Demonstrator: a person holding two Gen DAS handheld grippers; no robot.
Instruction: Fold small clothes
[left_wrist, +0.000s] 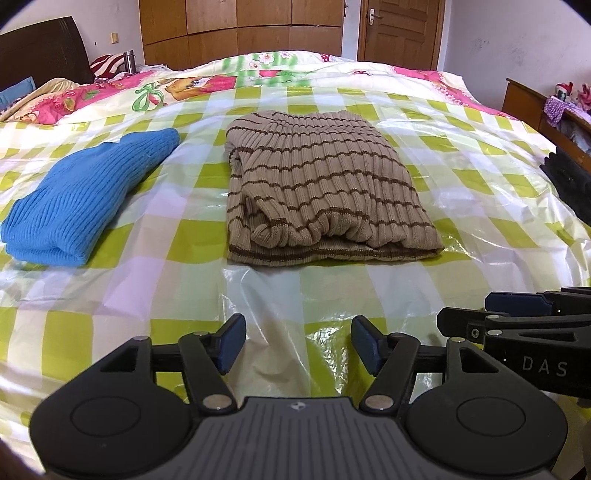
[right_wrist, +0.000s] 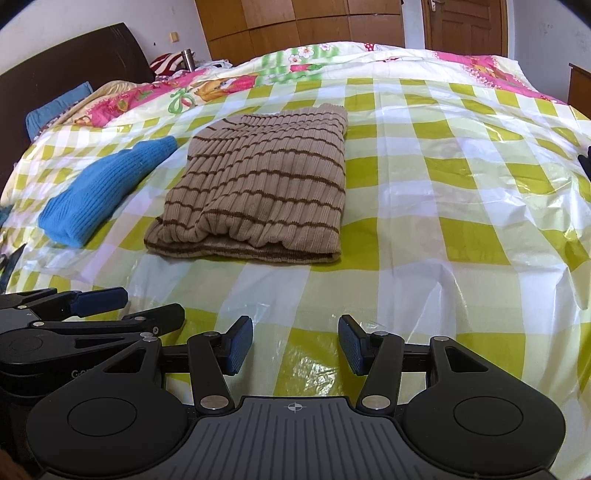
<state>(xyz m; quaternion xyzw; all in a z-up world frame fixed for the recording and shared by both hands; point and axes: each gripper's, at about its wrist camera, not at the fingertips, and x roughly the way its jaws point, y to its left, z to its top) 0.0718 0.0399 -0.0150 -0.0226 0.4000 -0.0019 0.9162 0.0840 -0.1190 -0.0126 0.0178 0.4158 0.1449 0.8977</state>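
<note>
A tan ribbed sweater with brown stripes (left_wrist: 325, 192) (right_wrist: 258, 192) lies folded into a rectangle on the green-checked plastic sheet (left_wrist: 192, 236) (right_wrist: 443, 206) covering the bed. Left of it rests a folded blue knit garment (left_wrist: 85, 199) (right_wrist: 107, 188). My left gripper (left_wrist: 298, 343) hovers open over the sheet, short of the sweater's near edge, nothing between its blue pads. My right gripper (right_wrist: 295, 341) is also open and empty, a little further right. Each gripper shows at the edge of the other's view: the right gripper (left_wrist: 517, 314) and the left gripper (right_wrist: 96, 306).
A floral quilt (left_wrist: 207, 81) and pillows lie at the far side near a dark headboard (left_wrist: 44, 51). A metal flask (left_wrist: 129, 61) stands at the back left. Wooden wardrobes and a door line the far wall. A wooden cabinet (left_wrist: 535, 99) stands right of the bed.
</note>
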